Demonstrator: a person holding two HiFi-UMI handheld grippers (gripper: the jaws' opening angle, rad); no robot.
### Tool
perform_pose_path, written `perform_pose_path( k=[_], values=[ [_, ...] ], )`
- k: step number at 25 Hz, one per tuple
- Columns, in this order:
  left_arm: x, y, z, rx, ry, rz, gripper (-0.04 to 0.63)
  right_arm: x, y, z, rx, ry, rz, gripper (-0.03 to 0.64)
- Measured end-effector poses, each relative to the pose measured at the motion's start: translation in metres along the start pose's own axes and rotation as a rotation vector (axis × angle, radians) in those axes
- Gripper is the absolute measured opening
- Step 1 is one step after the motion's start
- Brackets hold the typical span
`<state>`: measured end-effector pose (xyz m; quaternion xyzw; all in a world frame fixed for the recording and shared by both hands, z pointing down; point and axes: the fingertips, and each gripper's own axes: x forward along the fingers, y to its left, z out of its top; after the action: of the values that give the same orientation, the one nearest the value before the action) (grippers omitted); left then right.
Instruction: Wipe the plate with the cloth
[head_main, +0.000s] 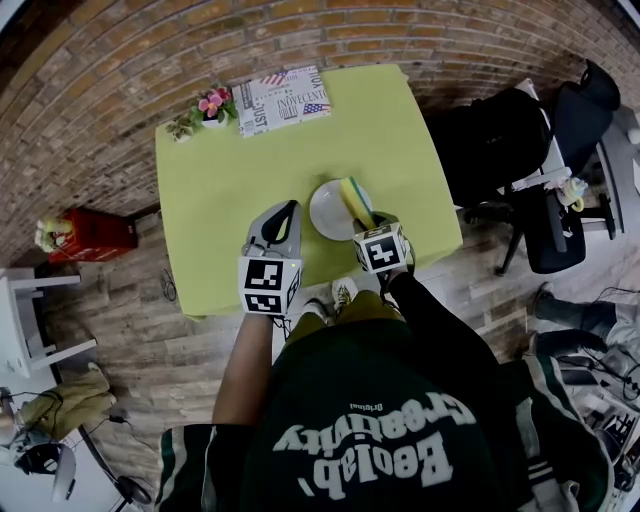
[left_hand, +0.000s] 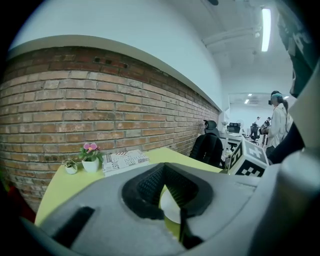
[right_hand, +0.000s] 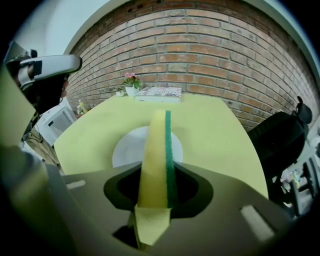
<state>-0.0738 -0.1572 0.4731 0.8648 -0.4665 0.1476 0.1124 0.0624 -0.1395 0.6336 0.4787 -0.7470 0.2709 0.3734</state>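
Plate, 1 pc, white, seen just ahead of R gripper; cloth, 1 pc, yellow/green, clamped edge-up in its jaws. L gripper: jaws drawn together, nothing held.

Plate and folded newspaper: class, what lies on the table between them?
Nothing: the head view shows only bare yellow-green table between the plate and the newspaper; the right gripper view agrees.
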Motion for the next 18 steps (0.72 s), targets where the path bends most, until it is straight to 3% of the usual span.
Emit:
perform_pose_path(
  k=[10, 13, 18],
  values=[
    [0.005, -0.006, 0.002, 0.004, -0.004, -0.025, 0.003, -0.006, -0.017, -0.005, 0.055, -0.011, -0.045, 0.135],
    [0.004, -0.005, 0.0, 0.003, -0.004, -0.025, 0.003, -0.008, 0.002, -0.002, 0.091, -0.04, 0.03, 0.135],
    [0.0, -0.002, 0.002, 0.001, -0.013, -0.022, 0.003, -0.009, 0.047, -0.002, 0.001, -0.023, 0.133, 0.135]
  ],
)
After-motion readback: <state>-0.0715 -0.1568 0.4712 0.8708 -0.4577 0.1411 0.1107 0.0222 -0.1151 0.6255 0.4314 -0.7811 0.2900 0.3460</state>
